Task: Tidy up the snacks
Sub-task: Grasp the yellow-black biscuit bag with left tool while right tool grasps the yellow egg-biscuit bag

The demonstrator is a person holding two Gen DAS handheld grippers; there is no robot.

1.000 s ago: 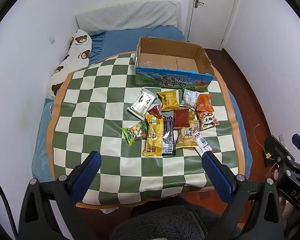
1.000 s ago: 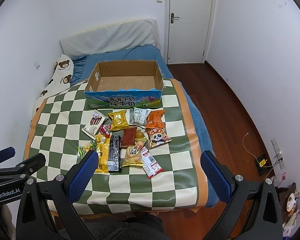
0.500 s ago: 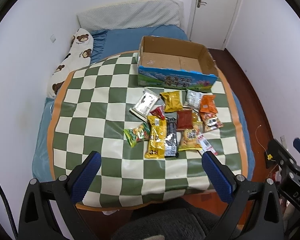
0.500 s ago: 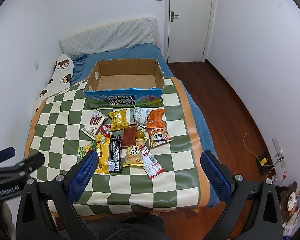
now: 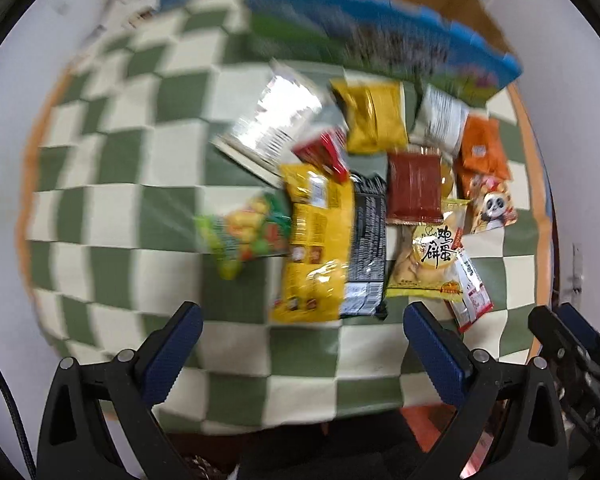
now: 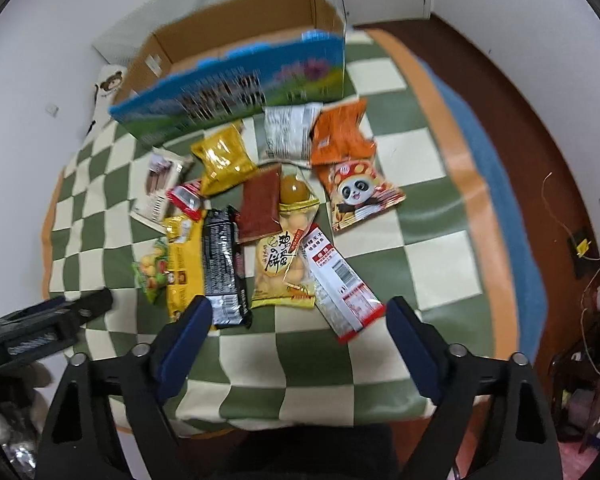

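Note:
Several snack packets lie in a loose pile on the green-and-cream checkered table [image 5: 112, 216] [image 6: 432, 256]. Among them are a long yellow packet [image 5: 316, 248] [image 6: 184, 264], a black bar [image 5: 366, 248] [image 6: 222, 264], a yellow biscuit bag [image 5: 428, 260] [image 6: 282, 268], a panda bag [image 5: 492, 204] [image 6: 358, 192] and a white-and-red stick packet [image 6: 342, 288]. Behind them stands an open cardboard box [image 5: 380, 52] [image 6: 236, 88] with blue printed sides. My left gripper [image 5: 302, 334] hangs open just short of the yellow packet. My right gripper [image 6: 300, 320] is closing, with nothing between its fingers, near the stick packet.
A bed with blue sheet, grey pillow and bear-print cushion [image 6: 110, 80] lies beyond the table. Dark wood floor [image 6: 520, 120] and a wall socket with cables [image 6: 580, 248] are to the right. The other gripper shows at the frame edge in each view.
Both grippers have dropped sharply toward the table, so the snack pile now fills each view and looks blurred. The right gripper's fingers stand closer together than before.

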